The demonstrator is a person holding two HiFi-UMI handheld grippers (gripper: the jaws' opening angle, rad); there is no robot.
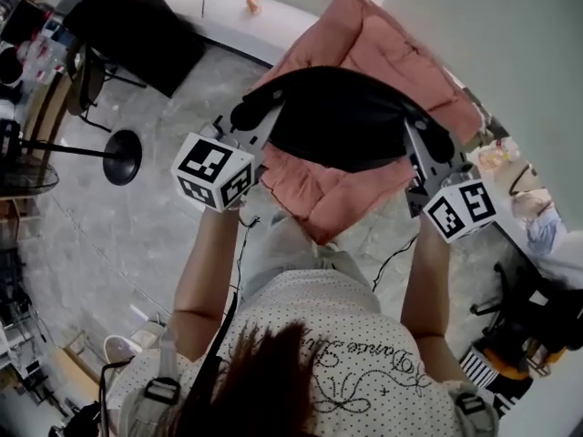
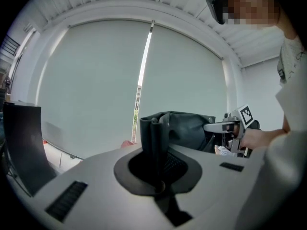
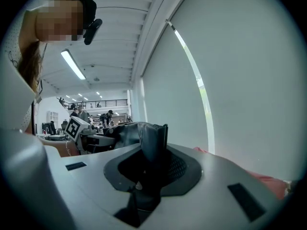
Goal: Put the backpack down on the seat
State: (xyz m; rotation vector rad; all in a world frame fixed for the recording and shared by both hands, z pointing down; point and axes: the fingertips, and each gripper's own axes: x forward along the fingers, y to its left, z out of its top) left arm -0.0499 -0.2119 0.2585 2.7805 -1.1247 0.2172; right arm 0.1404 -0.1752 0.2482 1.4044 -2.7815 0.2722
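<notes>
1. Floor (image 1: pixel 137 244): grey, marbled, filling the left of the head view below you.
2. Seat (image 1: pixel 383 53): a pink, padded seat directly ahead of you. Its back cushion rises toward the pale wall and its front cushion (image 1: pixel 337 198) reaches toward your body.
3. Backpack (image 1: pixel 342 121): black, stretched sideways between your two hands and lying over the middle of the seat in the head view. Pink cushion shows above and below it. No view shows whether its underside touches the cushion. It appears as a dark bulk just past the jaws in the left gripper view (image 2: pixel 187 128) and in the right gripper view (image 3: pixel 120 133).
4. Left hand-held gripper (image 1: pixel 248 121): you hold it at the backpack's left end. In the left gripper view its jaws (image 2: pixel 154 128) stand pressed together, pinching a thin dark fold of the backpack.
5. Right hand-held gripper (image 1: pixel 424 139): you hold it at the backpack's right end, level with the left one. In the right gripper view its jaws (image 3: pixel 152 135) stand a narrow way apart, clamped on a thicker dark fold of the backpack.
6. Round black base (image 1: pixel 121 157): a stand's foot on the floor, well apart from the seat, to your left.
</notes>
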